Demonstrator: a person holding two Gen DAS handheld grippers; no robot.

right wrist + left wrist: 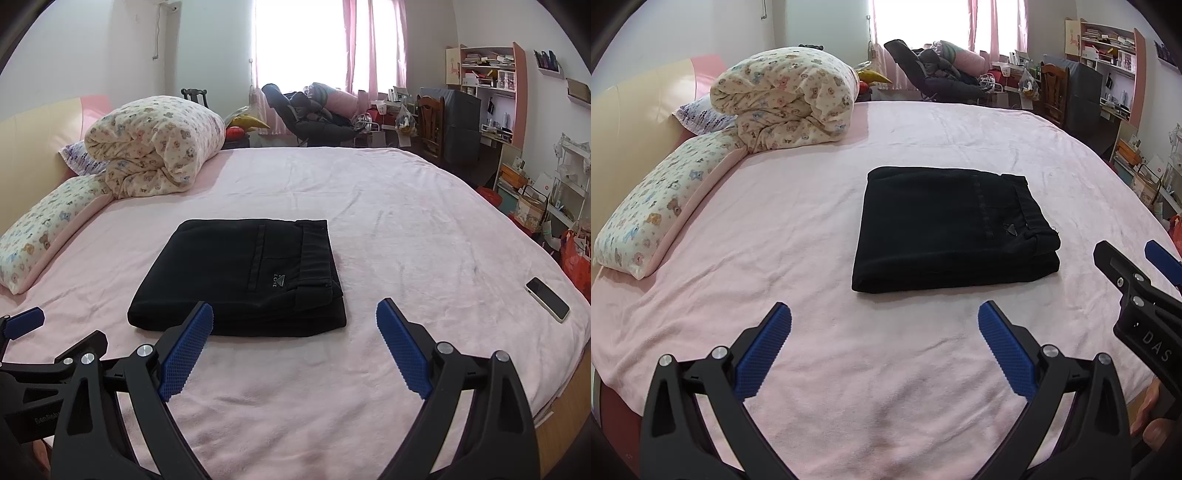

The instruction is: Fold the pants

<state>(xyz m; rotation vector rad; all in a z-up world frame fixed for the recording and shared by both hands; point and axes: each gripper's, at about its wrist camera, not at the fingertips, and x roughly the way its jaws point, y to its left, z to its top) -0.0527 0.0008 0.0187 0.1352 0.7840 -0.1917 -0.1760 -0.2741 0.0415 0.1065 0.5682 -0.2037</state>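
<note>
Both my grippers, left [884,325] and right [294,323], gape wide and empty; folded black pants [243,273] lie just ahead, nearer my right.

Home bedroom: pink bed [369,192], rolled quilt [155,144], cluttered bookshelf [487,70].

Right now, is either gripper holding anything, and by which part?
Nothing is held: left gripper and right gripper are open, short of the folded pants.
</note>
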